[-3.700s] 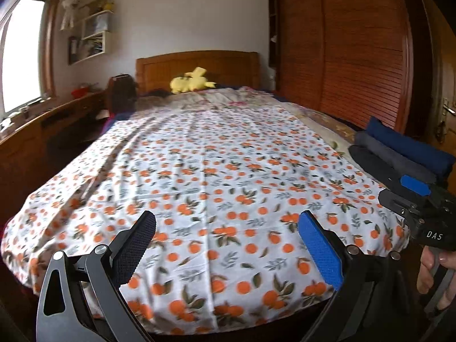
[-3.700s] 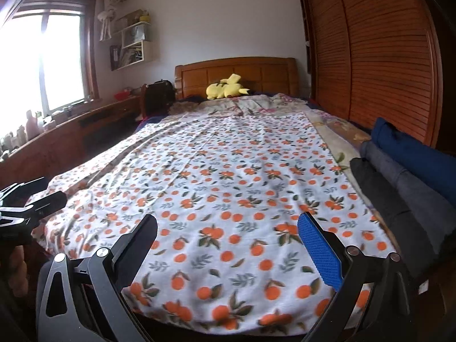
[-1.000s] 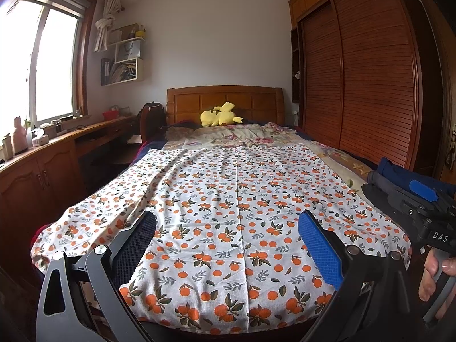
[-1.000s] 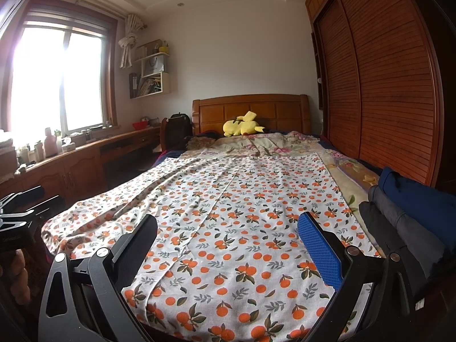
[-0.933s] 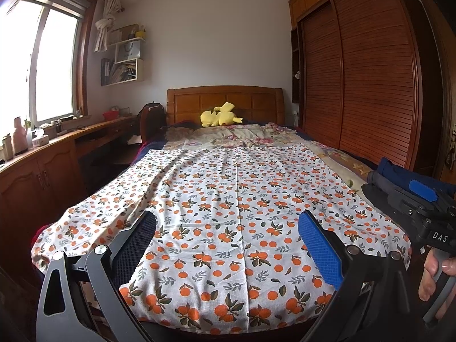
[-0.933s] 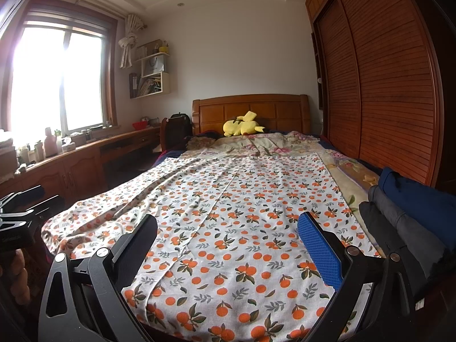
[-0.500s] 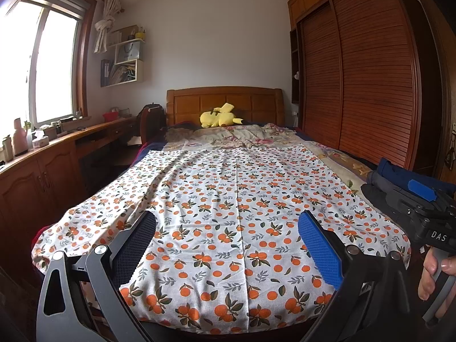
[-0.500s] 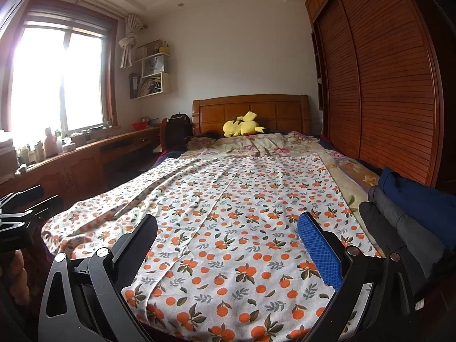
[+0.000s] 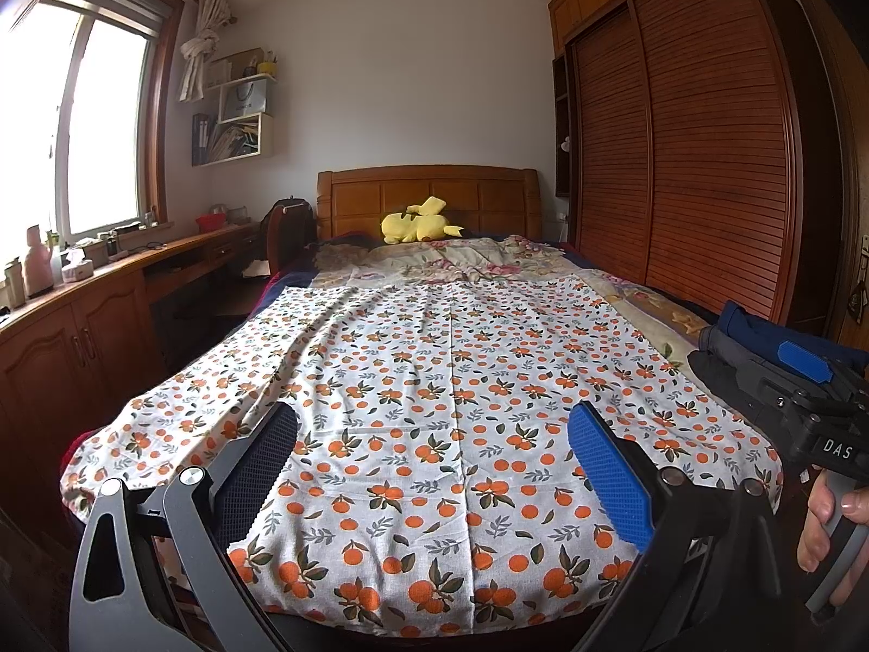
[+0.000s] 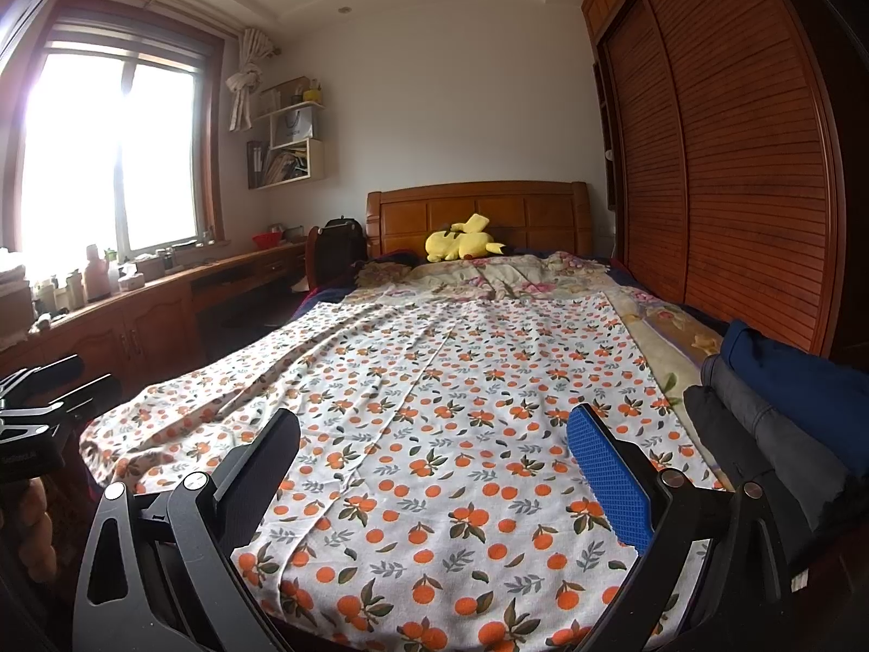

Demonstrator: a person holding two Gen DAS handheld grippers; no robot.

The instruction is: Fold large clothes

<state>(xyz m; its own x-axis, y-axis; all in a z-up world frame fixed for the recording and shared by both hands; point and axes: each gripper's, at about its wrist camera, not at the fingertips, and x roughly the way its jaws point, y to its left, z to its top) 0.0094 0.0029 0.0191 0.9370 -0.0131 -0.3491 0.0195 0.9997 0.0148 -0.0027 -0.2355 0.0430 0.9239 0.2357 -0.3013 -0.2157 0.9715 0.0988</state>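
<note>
A wooden bed (image 9: 429, 193) is filling the middle of the room, with a slatted wooden wardrobe (image 9: 706, 152) standing along its right side and a long wooden counter (image 9: 81, 293) running under the window on the left. A large white cloth printed with oranges (image 9: 434, 391) is lying spread flat over most of the bed, its near edge hanging over the foot and a centre crease running lengthwise. Dark folded clothes (image 10: 771, 413), navy, grey and black, are lying stacked at the cloth's right edge. A yellow plush toy (image 9: 418, 225) is resting against the headboard. The left gripper (image 9: 434, 467) is hovering above the foot of the bed with its jaws spread wide, holding nothing. The right gripper (image 10: 434, 467) is hanging likewise, jaws wide apart and empty, over the near right part of the cloth. A hand (image 9: 831, 527) is gripping the right gripper's handle.
</note>
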